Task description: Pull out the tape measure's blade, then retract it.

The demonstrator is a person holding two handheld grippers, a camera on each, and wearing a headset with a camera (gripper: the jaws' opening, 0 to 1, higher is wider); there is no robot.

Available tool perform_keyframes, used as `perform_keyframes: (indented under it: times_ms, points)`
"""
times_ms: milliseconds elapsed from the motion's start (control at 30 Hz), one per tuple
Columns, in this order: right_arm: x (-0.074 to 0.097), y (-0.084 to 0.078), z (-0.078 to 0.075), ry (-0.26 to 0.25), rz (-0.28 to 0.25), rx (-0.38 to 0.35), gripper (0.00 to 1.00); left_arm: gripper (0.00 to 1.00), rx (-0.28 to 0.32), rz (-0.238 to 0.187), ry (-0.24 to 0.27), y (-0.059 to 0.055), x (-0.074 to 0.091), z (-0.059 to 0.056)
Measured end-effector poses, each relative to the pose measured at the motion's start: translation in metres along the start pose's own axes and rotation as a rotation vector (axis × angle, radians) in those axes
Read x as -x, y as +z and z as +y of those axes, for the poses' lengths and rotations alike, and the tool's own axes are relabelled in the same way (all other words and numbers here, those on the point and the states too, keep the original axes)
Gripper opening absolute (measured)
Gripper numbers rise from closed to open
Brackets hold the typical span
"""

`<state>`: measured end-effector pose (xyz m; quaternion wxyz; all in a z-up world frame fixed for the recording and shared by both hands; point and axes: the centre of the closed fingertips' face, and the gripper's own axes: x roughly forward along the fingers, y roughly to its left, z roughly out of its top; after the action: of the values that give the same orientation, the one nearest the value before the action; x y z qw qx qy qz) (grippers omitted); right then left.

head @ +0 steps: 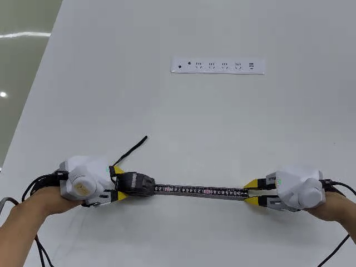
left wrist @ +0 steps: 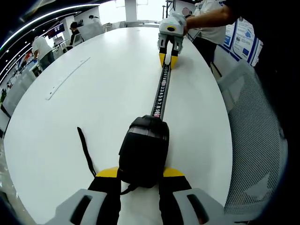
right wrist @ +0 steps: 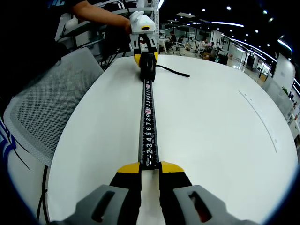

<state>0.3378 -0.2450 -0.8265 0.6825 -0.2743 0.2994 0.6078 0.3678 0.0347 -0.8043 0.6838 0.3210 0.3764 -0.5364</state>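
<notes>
A black tape measure case point(head: 135, 183) lies on the white table, held between the yellow-tipped jaws of my left gripper point(head: 118, 183). In the left gripper view the case point(left wrist: 144, 151) sits between the jaws of my left gripper point(left wrist: 140, 174). Its black blade point(head: 200, 191) with white numbers runs right along the table to my right gripper point(head: 250, 192), which is shut on the blade's end. The right gripper view shows the blade point(right wrist: 148, 126) stretching away from my right gripper point(right wrist: 150, 167) to the case point(right wrist: 147, 62). A black wrist strap point(head: 131, 149) trails from the case.
A white power strip point(head: 217, 65) lies flat at the far middle of the table point(head: 183, 128). Grey mesh chairs point(right wrist: 44, 108) stand by the table's near edge. The floor drops off past the table's left edge point(head: 33, 105). Cables point(head: 39, 247) hang from both grippers.
</notes>
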Motion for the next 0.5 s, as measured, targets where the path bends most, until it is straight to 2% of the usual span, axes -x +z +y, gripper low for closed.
perform_keyframes:
  times_ms: [167, 500]
  points:
    - [-0.0001, 0.0004, 0.0001, -0.003, 0.023, 0.017, 0.13, 0.28, -0.004, 0.008, -0.003, -0.0006, -0.0002, -0.0008]
    - [0.0018, 0.0001, -0.0019, -0.033, 0.031, 0.018, 0.16, 0.28, -0.01, 0.014, -0.008, -0.0008, -0.0003, -0.0011]
